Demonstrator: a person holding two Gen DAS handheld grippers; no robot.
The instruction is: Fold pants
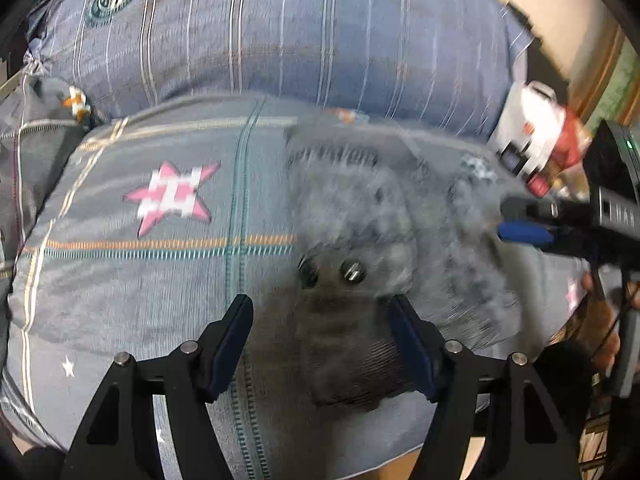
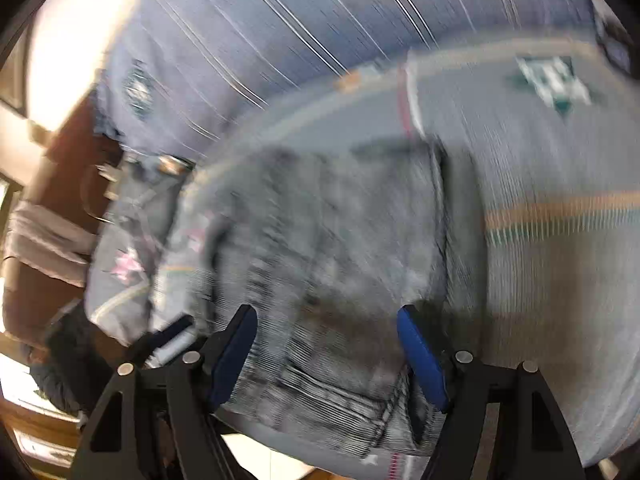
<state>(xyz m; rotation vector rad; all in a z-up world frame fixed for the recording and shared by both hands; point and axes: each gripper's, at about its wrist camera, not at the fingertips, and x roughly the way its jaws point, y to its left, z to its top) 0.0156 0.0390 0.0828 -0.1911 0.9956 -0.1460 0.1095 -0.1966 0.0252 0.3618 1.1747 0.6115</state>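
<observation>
Grey washed denim pants (image 1: 352,208) lie bunched on the bed, two metal buttons (image 1: 353,271) facing up. My left gripper (image 1: 320,304) hovers open over the waistband end, fingers spread either side of the dark fabric and pads clear of it. My right gripper (image 1: 520,220) comes in from the right edge over the pants' far side. In the right wrist view the pants (image 2: 320,232) fill the middle, a stitched seam near the bottom. There the right gripper (image 2: 327,314) is open, blue pads wide apart with the denim below them. Both views are motion-blurred.
A grey bedsheet (image 1: 160,260) with a pink star (image 1: 172,196) covers the bed. A blue striped pillow (image 1: 280,32) lies behind it. White and red items (image 1: 536,132) sit at the right. A hand (image 1: 600,320) holds the right gripper. Brown furniture (image 2: 60,184) stands beside the bed.
</observation>
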